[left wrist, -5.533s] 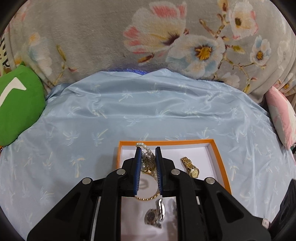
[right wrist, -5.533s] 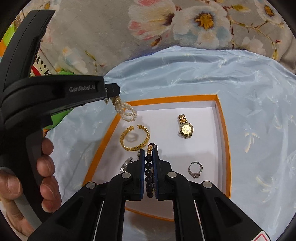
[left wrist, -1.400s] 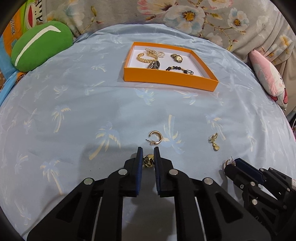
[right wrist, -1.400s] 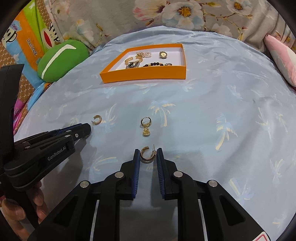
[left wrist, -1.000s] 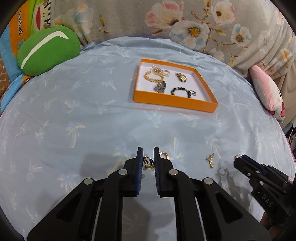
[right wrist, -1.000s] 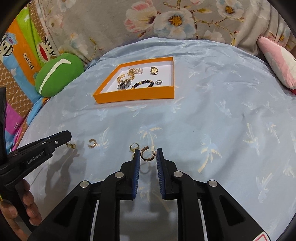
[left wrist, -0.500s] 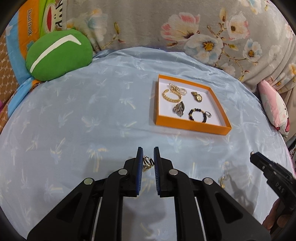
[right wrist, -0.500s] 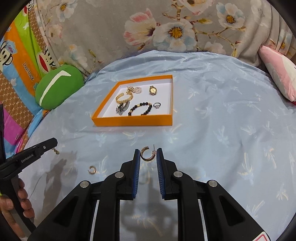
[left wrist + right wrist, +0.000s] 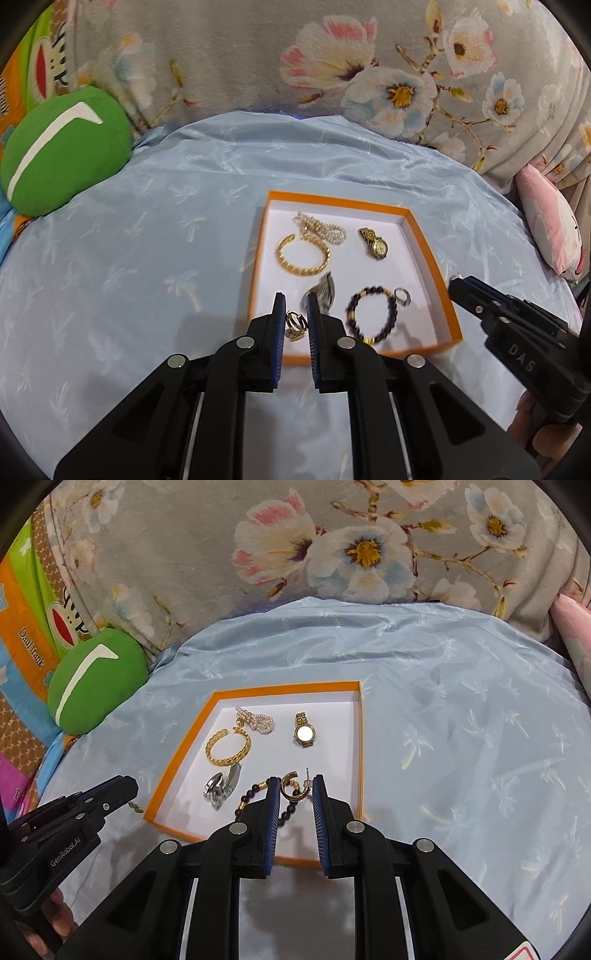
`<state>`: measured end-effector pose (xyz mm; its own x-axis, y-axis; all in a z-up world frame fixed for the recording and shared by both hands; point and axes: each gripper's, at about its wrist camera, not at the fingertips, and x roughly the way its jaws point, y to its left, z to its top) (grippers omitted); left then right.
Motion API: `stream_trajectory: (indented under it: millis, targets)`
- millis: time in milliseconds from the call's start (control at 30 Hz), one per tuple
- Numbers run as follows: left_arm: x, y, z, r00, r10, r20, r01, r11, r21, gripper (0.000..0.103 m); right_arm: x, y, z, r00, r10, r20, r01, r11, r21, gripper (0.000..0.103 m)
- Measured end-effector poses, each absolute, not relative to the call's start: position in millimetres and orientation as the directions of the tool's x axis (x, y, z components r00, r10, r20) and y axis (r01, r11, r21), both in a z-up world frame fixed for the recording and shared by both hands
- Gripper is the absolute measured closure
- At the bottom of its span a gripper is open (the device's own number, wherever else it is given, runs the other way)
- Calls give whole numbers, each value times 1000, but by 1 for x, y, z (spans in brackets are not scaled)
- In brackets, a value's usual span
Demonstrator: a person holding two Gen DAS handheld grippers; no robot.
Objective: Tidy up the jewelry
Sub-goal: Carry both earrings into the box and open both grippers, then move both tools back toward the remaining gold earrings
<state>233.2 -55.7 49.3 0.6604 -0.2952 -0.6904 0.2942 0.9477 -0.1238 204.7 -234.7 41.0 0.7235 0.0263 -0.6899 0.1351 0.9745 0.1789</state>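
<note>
An orange-rimmed tray (image 9: 436,254) (image 9: 184,746) with a white floor lies on the blue sheet. It holds a gold chain bracelet (image 9: 303,254) (image 9: 227,747), a pearl strand (image 9: 321,229) (image 9: 256,720), a gold watch (image 9: 375,243) (image 9: 304,731), a silver watch (image 9: 325,291) (image 9: 221,786), a dark bead bracelet (image 9: 373,314) (image 9: 255,794) and a ring (image 9: 402,297). My left gripper (image 9: 295,314) is shut on a small gold drop earring (image 9: 295,326) at the tray's near left corner. My right gripper (image 9: 294,792) is shut on a gold hoop earring (image 9: 293,790) over the tray's near part.
A green cushion (image 9: 62,155) (image 9: 96,679) lies at the far left. A grey flowered blanket (image 9: 332,66) runs along the back, and a pink pillow (image 9: 550,229) sits at the right. The blue sheet (image 9: 480,738) spreads around the tray. A hand (image 9: 55,923) grips the left tool.
Both grippers have carried their earrings across the sheet toward the tray, which now looms close and large. The loose earrings left on the sheet have dropped out of view.
</note>
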Motion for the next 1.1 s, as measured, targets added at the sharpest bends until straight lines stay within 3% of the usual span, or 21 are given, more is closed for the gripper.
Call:
stream_trajectory:
  millis: [300, 733, 900, 1100]
  targets:
    - [275, -83, 20, 625, -288, -726, 303, 946, -115, 92, 256, -241, 14, 690, 14, -724, 139, 979, 151, 87]
    - [284, -86, 6, 618, -281, -734, 294, 949, -116, 90, 262, -245, 4, 691, 2, -723, 157, 976, 153, 85]
    - [277, -74, 18, 645, -290, -707, 270, 952, -144, 61, 246, -248, 20, 720, 8, -694, 157, 972, 173, 84]
    - [247, -43, 42, 684, -291, -669, 249, 955, -160, 60, 190, -247, 45, 760, 22, -650, 139, 971, 195, 84]
